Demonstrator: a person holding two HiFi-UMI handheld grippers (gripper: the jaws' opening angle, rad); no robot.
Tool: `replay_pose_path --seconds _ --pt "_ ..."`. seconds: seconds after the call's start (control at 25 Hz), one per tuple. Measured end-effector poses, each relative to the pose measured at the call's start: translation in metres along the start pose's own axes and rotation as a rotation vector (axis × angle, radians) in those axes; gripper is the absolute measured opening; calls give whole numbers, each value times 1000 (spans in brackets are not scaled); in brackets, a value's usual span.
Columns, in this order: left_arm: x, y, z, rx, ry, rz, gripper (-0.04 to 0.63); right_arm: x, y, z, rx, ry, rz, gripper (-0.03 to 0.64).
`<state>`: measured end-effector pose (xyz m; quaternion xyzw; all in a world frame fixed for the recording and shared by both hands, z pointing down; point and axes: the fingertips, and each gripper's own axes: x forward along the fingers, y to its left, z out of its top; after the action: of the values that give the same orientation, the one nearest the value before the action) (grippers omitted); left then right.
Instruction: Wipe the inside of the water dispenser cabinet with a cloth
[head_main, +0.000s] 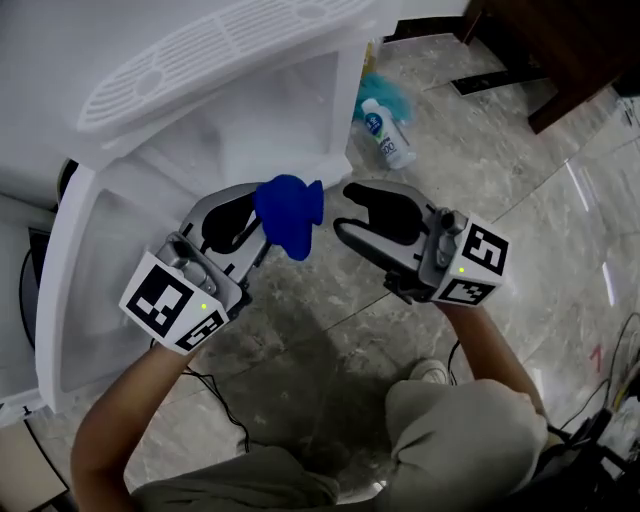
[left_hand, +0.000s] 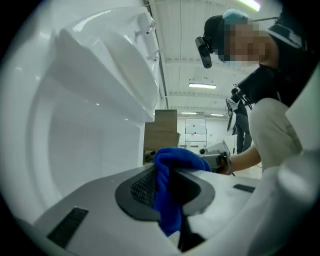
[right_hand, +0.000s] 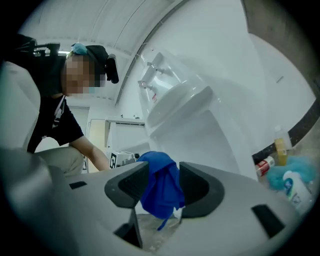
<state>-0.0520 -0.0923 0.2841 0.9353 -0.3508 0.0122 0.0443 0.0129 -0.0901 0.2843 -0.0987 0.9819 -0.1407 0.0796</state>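
Note:
A blue cloth (head_main: 288, 215) hangs bunched in front of the white water dispenser cabinet (head_main: 345, 95), whose open compartment shows behind it. My left gripper (head_main: 262, 228) is shut on the cloth (left_hand: 175, 157), which drapes down between its dark pads (left_hand: 142, 187). My right gripper (head_main: 343, 211) stands just right of the cloth with its jaws spread wide. In the right gripper view the cloth (right_hand: 159, 195) shows in the gap of that gripper (right_hand: 164, 180), and the pads (right_hand: 127, 185) do not press on it.
The cabinet door (head_main: 65, 290) swings open at the left. On the marble floor to the right lie a white bottle (head_main: 385, 135) and a teal fluffy thing (head_main: 388, 95). Dark wooden furniture (head_main: 560, 50) stands at the far right. Cables (head_main: 620, 370) run near my knees.

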Motion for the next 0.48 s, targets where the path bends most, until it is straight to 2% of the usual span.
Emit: replay_pose_path --seconds 0.2,0.32,0.48 --pt "-28 -5 -17 -41 17 20 58 39 37 -15 -1 63 120 195" --pt "-27 -10 -21 -70 3 1 58 47 39 -25 -19 98 100 237" --pt "-30 -11 -24 -73 13 -11 58 58 37 -37 -8 128 88 244"
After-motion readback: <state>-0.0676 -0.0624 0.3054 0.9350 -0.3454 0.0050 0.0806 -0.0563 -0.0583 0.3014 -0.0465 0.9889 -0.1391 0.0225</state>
